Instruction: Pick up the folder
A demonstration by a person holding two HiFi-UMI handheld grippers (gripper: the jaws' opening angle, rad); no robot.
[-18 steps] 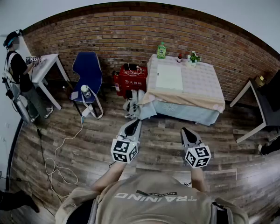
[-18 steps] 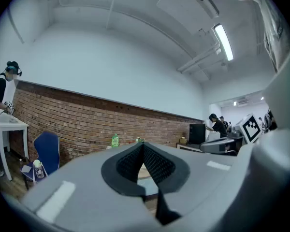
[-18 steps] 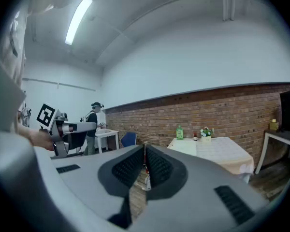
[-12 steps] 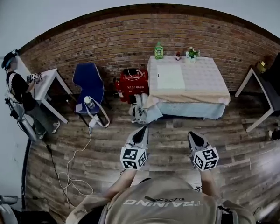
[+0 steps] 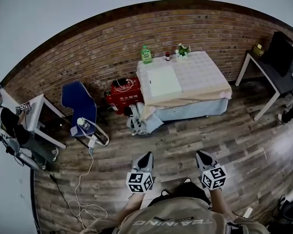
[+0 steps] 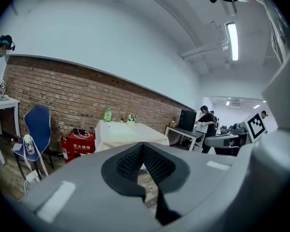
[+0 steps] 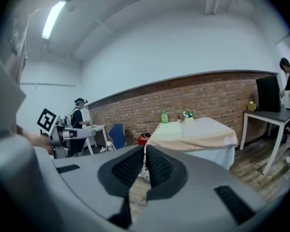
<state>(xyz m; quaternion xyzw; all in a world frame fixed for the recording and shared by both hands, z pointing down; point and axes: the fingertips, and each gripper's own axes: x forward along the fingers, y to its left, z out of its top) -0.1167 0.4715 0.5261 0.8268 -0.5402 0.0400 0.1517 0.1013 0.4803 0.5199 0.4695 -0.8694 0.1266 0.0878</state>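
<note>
Left tongs (image 5: 146, 156): jaws fully together, pads meeting, nothing between them. Right tongs (image 5: 201, 155): the same, jaws pressed together and empty. Both are held side by side low in the head view, over the wooden floor (image 5: 185, 135). Their tips point toward the table (image 5: 205, 77) and slightly downward, well apart from it.

Folder (image 5: 162, 82): pale, rectangular, lying flat on the cream cloth on the left half of the table, near its left edge. Neither tongs touches it. Both gripper views show it in the distance beyond the closed jaws.

Back edge of the table, along the brick wall (image 5: 88, 57):
- green bottle (image 5: 146, 55) at the left corner
- small red-capped bottle (image 5: 167, 56) beside it
- potted plant (image 5: 182, 50) to the right of that

All three stand upright, apart from the folder.

Left of the table: red box (image 5: 123, 94) on the floor by the wall, close to the hanging cloth; cannot tell whether they touch. Blue chair (image 5: 78, 106) further left. A person (image 5: 9, 126) stands at a white side table (image 5: 36, 108) at the far left. Right of the table: dark desk (image 5: 268, 69) carrying a black monitor (image 5: 282, 45).
</note>
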